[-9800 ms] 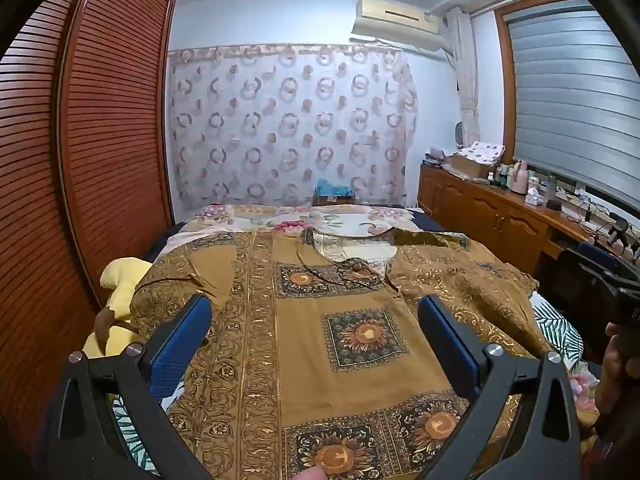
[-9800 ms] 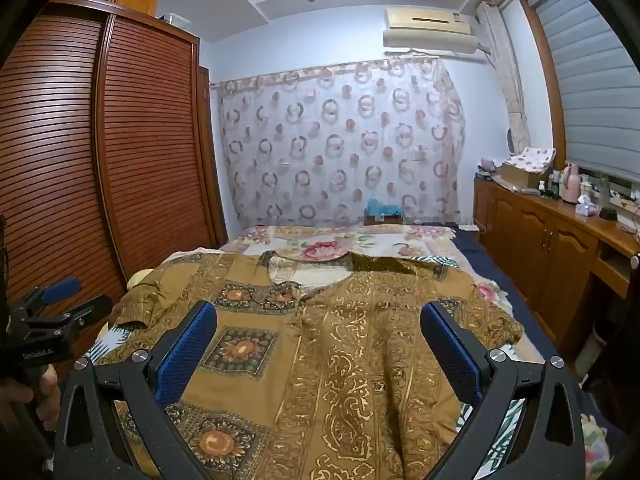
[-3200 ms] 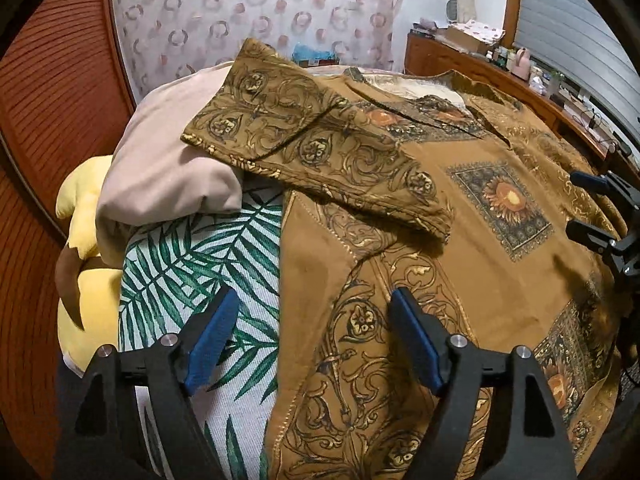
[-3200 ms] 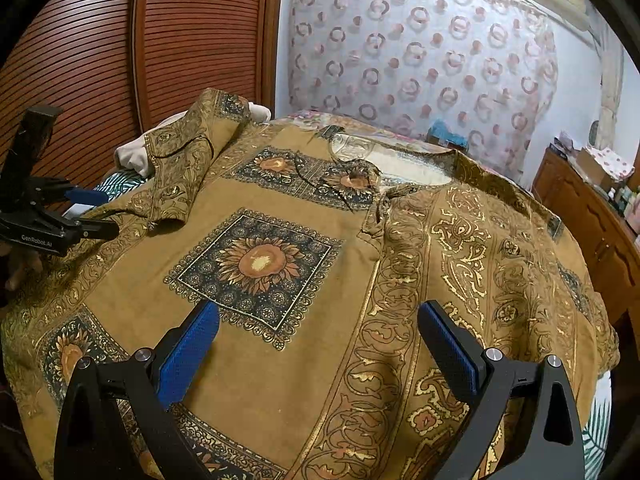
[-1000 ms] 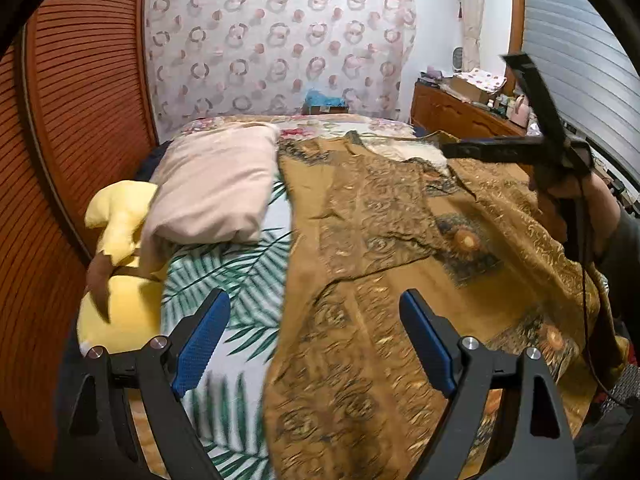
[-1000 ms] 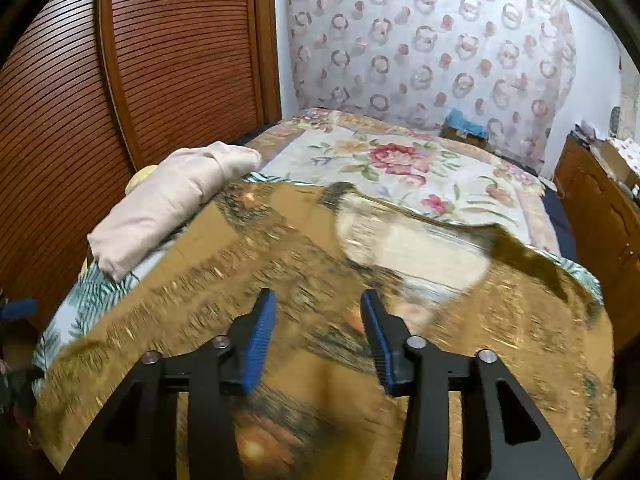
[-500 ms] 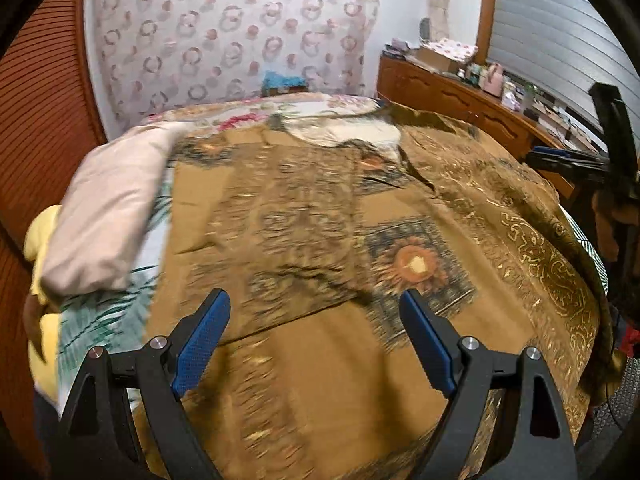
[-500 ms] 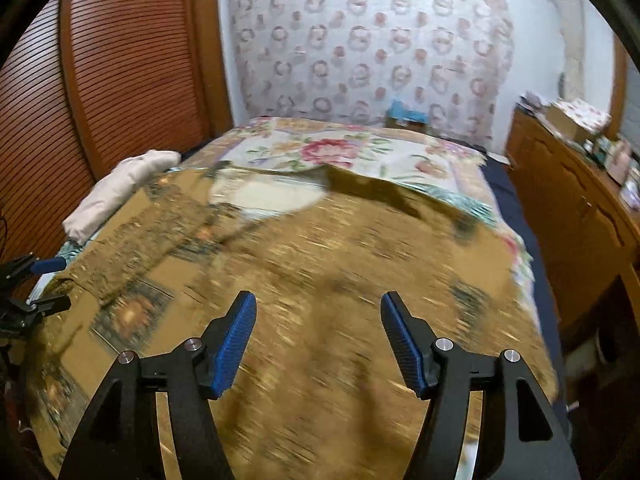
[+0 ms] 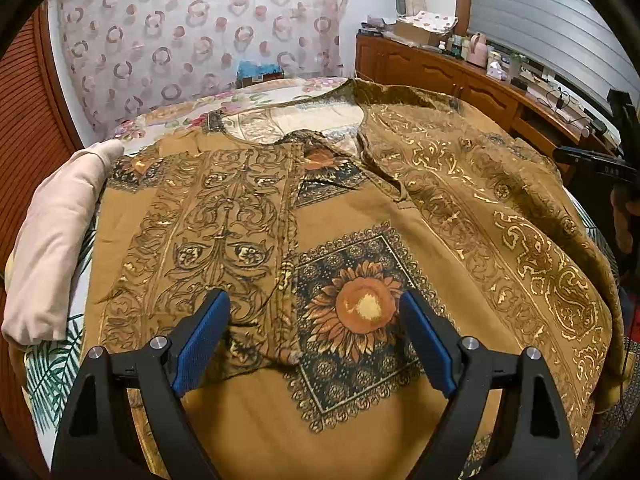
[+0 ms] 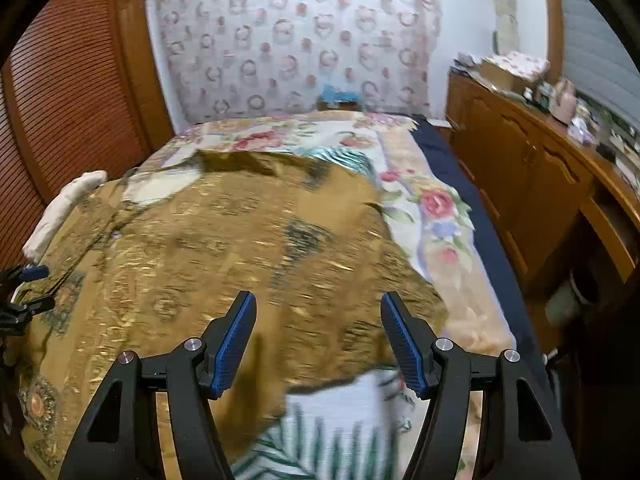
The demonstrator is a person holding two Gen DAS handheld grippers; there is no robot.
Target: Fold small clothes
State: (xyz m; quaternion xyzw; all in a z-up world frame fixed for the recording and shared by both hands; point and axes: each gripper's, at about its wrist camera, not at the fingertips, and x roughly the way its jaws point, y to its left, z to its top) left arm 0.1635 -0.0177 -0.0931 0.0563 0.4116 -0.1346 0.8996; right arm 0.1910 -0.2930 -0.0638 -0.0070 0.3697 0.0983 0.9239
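Note:
A brown garment (image 9: 440,240) with gold scrollwork and sunflower squares lies spread front-up on the bed. Its left sleeve is folded in over the chest. My left gripper (image 9: 314,332) hovers open above the lower front, beside the big sunflower, with nothing between its blue pads. In the right wrist view, which is blurred, my right gripper (image 10: 318,332) stands open over the garment (image 10: 240,240) near its right edge, gripping nothing. Each gripper shows at the other view's edge: the right gripper (image 9: 592,160) and the left gripper (image 10: 24,288).
A beige pillow (image 9: 52,240) lies along the bed's left side. Floral bedspread (image 10: 432,208) and a palm-leaf sheet (image 10: 340,432) show beyond the garment's right edge. A wooden cabinet (image 10: 540,184) with clutter runs along the right wall, and slatted wardrobe doors (image 10: 68,80) stand on the left.
Both views have swung to the right across the bed. The right gripper's jaws have widened since a second ago. The left gripper now hangs over the garment's front instead of the bed's left edge.

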